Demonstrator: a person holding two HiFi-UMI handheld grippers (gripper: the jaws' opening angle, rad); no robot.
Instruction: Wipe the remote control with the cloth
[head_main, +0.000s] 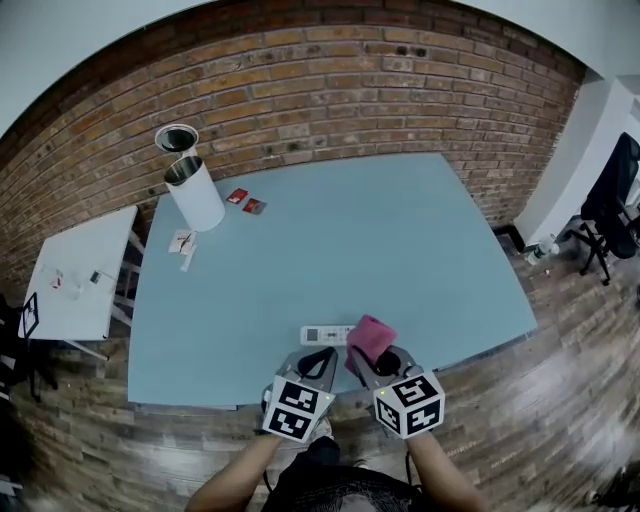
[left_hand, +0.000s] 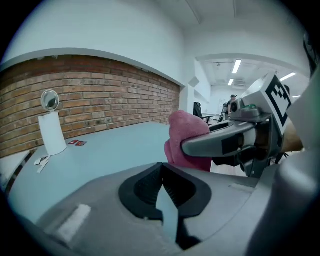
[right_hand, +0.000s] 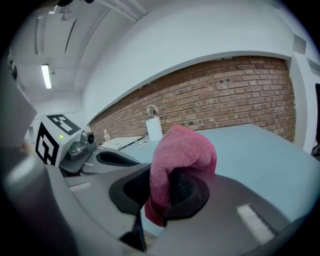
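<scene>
— Left gripper (head_main: 318, 355) sits at the near edge of the table (head_main: 200, 380), jaws pressed together on nothing. The right gripper (head_main: 372, 352) beside it pinches the pink cloth (head_main: 371, 337).
— And the remote control (head_main: 322, 335)?
— Flat on the table just ahead of both; only the head view shows it. Beyond it, open blue top runs to a white cylinder (head_main: 197, 195) near the far left corner, below the brick wall (head_main: 330, 90).

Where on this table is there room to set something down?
The middle and right of the table are bare, back to the brick wall. Crowded: far left corner with the white cylinder, red packets and papers; near edge by the remote.
</scene>
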